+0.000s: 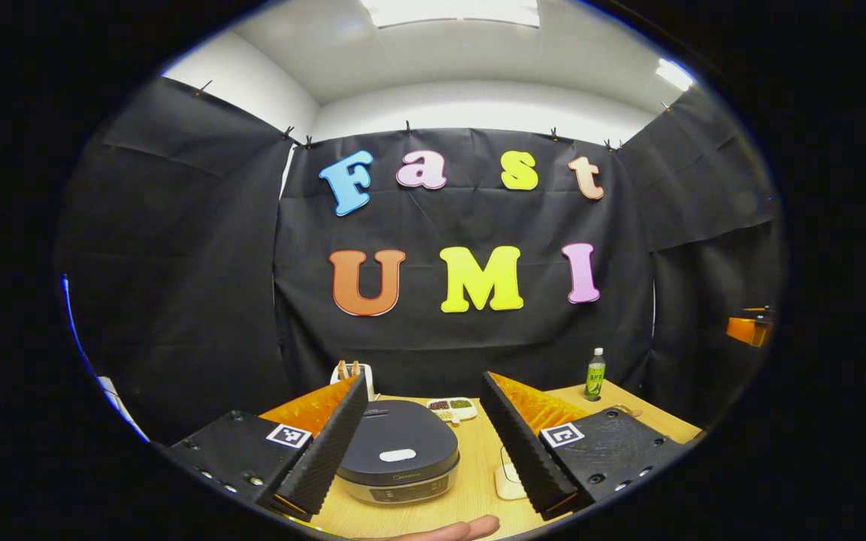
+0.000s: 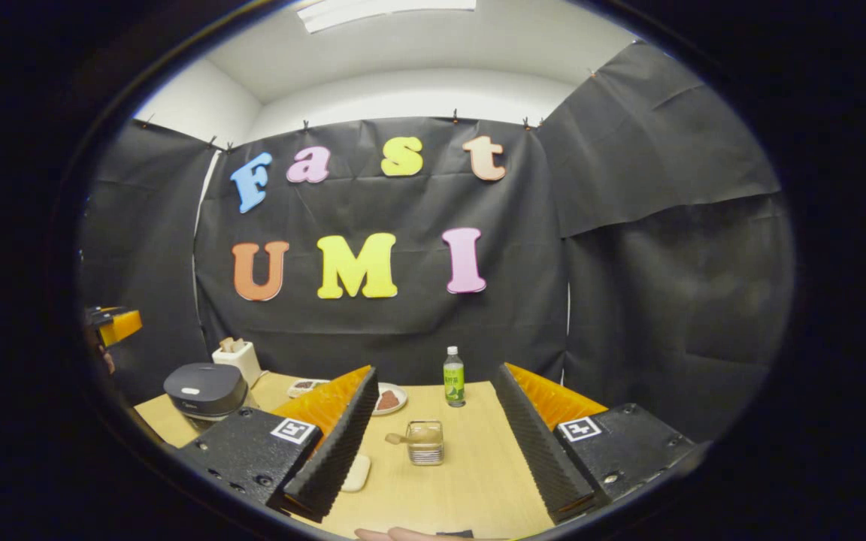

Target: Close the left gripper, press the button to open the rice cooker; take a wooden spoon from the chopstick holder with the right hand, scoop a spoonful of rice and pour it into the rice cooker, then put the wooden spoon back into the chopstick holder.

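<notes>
The dark rice cooker (image 1: 397, 458) sits on the wooden table (image 1: 478, 488) with its lid down and a white button (image 1: 397, 455) on top. It lies between the fingers of my left gripper (image 1: 424, 443), which is open and held back from it. Behind it stands the white chopstick holder (image 1: 361, 376) with wooden handles sticking up. In the right gripper view the cooker (image 2: 206, 391) and the holder (image 2: 237, 359) are at the far left. My right gripper (image 2: 429, 443) is open, with a small clear container (image 2: 425, 442) on the table between its fingers, untouched.
A green bottle (image 2: 453, 385) stands at the back of the table (image 2: 478, 466), also the bottle (image 1: 594, 373) at the right in the left gripper view. A divided dish (image 1: 452, 407) lies behind the cooker, a plate (image 2: 389, 399) near the bottle. A small white object (image 2: 356, 473) lies near the front.
</notes>
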Action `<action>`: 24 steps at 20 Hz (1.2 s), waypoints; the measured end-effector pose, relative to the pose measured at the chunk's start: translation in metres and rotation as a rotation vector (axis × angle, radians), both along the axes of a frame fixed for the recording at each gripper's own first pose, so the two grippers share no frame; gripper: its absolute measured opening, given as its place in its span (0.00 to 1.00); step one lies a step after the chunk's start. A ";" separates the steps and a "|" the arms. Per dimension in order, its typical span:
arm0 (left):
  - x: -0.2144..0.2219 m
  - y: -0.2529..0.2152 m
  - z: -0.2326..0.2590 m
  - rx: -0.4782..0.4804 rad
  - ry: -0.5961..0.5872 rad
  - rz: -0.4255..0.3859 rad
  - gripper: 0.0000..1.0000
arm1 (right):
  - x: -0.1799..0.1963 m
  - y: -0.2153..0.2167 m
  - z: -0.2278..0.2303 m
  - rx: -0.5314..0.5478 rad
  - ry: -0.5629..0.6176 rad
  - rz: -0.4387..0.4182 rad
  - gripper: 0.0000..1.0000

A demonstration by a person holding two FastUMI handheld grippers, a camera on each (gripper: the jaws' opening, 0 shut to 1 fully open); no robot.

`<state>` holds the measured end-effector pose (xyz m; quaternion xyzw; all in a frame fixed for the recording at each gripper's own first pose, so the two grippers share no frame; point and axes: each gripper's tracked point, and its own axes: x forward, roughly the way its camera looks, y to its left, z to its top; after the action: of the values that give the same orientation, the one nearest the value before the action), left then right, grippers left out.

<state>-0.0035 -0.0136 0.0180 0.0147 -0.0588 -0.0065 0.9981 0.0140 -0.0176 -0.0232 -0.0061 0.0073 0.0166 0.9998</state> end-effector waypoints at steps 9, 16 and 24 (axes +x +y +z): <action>0.038 -0.002 -0.040 -0.082 0.124 -0.043 0.47 | 0.000 -0.012 -0.009 -0.053 -0.057 -0.009 1.00; 0.067 0.022 -0.097 -0.078 0.292 0.032 0.02 | 0.004 -0.001 -0.031 -0.086 -0.032 0.020 1.00; 0.096 0.046 -0.158 -0.127 0.517 0.134 0.00 | 0.010 0.005 -0.044 -0.106 -0.006 0.030 1.00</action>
<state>0.0929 0.0328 -0.1395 -0.0462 0.1988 0.0599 0.9771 0.0243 -0.0124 -0.0671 -0.0590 0.0050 0.0311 0.9978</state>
